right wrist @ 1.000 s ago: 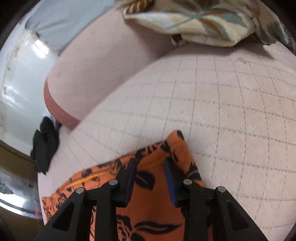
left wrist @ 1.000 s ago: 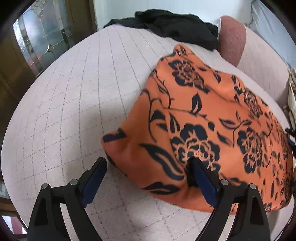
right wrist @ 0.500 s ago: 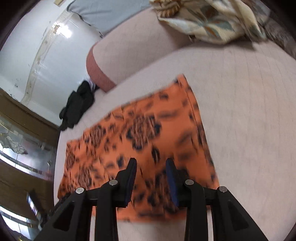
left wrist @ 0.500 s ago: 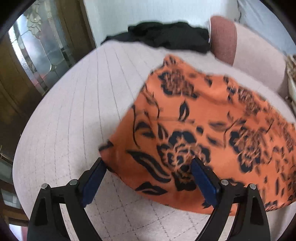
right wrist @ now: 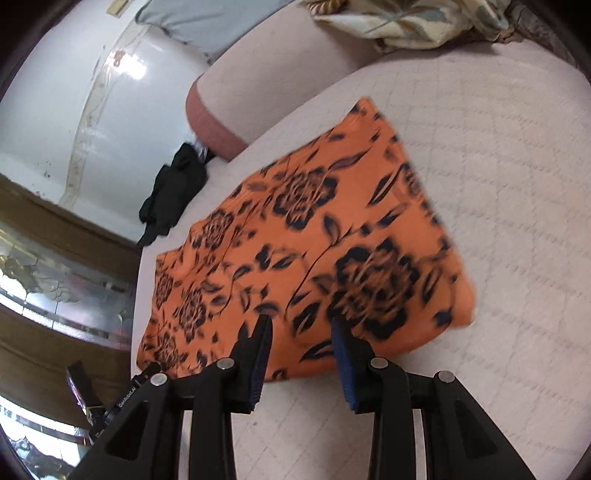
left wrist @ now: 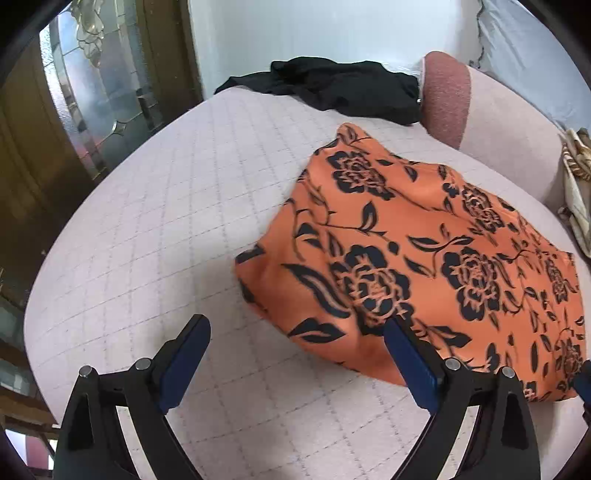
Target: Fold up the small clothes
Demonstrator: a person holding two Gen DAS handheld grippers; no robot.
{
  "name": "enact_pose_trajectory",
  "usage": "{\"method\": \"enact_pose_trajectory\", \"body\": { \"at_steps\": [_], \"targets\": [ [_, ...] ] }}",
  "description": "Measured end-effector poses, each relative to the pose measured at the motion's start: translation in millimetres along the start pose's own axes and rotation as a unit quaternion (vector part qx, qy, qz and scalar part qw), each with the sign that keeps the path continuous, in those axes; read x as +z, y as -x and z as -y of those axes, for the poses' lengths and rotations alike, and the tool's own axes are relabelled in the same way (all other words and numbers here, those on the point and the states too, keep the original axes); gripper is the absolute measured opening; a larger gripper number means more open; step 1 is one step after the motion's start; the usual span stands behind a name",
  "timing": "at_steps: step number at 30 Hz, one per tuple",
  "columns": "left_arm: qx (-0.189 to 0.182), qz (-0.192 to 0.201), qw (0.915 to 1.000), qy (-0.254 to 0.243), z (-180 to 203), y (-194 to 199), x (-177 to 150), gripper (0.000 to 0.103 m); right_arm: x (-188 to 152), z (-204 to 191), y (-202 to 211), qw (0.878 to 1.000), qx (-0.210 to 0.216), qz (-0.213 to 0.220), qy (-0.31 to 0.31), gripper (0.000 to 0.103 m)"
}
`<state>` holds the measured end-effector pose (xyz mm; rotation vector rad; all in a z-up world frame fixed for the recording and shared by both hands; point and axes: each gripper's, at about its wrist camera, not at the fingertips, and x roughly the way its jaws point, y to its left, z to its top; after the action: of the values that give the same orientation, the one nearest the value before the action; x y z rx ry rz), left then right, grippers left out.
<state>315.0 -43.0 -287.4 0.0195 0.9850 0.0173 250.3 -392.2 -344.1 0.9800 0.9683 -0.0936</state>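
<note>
An orange cloth with black flowers (left wrist: 424, 251) lies folded flat on the pale quilted bed (left wrist: 166, 221). My left gripper (left wrist: 297, 325) is open wide just above the cloth's near left corner, its right finger over the cloth's edge and nothing pinched. In the right wrist view the same cloth (right wrist: 314, 240) spreads ahead as a rough rectangle. My right gripper (right wrist: 301, 323) hovers over its near edge with the jaws partly apart and nothing held between them. The left gripper's black body (right wrist: 122, 398) shows at the lower left.
A black garment (left wrist: 332, 85) lies crumpled at the bed's far end beside a pink bolster with a dark red end (left wrist: 447, 99). Patterned cream fabric (right wrist: 406, 22) is heaped near the bolster. A wooden door with leaded glass (left wrist: 92, 92) stands beyond the bed's left edge.
My right gripper left the cloth's far corner, which sat between its jaws, and drew back to the near edge. The left gripper backed off slightly, staying open.
</note>
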Motion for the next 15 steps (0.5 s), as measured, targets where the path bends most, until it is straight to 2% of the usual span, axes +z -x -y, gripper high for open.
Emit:
{"method": "enact_pose_trajectory", "body": {
  "at_steps": [3, 4, 5, 7, 9, 10, 11, 12, 15],
  "targets": [
    [0.019, -0.042, 0.9989, -0.005, -4.5, -23.4, -3.8, 0.096, -7.4, -0.1, -20.9, 0.999, 0.001, -0.037, -0.010, 0.037],
    [0.008, -0.067, 0.9977, 0.006, -9.9, -34.2, -6.4, 0.096, -9.7, 2.2, -31.8, 0.998, -0.015, -0.055, -0.011, 0.039],
    [-0.007, -0.075, 0.9969, 0.020, -15.8, -36.1, -6.5, 0.096, -11.5, 4.2, -38.6, 0.997, -0.027, -0.065, -0.010, 0.039],
    [-0.039, -0.075, 0.9947, 0.059, -33.9, -28.4, -7.1, 0.096, -11.3, 6.0, -39.3, 0.997, -0.022, -0.066, -0.016, 0.039],
    [-0.044, -0.064, 0.9935, 0.083, -52.1, -17.1, -14.0, 0.096, -9.1, 7.2, -26.2, 0.999, 0.005, -0.050, -0.020, 0.039],
    [-0.050, -0.068, 0.9916, 0.098, -60.2, -15.4, -18.8, 0.096, -9.0, 8.2, -14.5, 0.999, 0.023, -0.035, -0.019, 0.049],
    [-0.069, -0.076, 0.9877, 0.118, -68.5, -15.3, -24.4, 0.095, -9.3, 10.3, -4.6, 0.999, 0.033, -0.022, -0.020, 0.071],
    [-0.093, -0.080, 0.9830, 0.137, -75.7, -14.2, -28.2, 0.095, -10.5, 15.4, 5.0, 0.999, 0.041, -0.008, -0.029, 0.077],
    [-0.142, -0.064, 0.9752, 0.157, -81.0, -8.2, -30.1, 0.095, -16.9, 34.7, 20.9, 0.994, 0.081, 0.001, -0.075, 0.077]
  ]
}}
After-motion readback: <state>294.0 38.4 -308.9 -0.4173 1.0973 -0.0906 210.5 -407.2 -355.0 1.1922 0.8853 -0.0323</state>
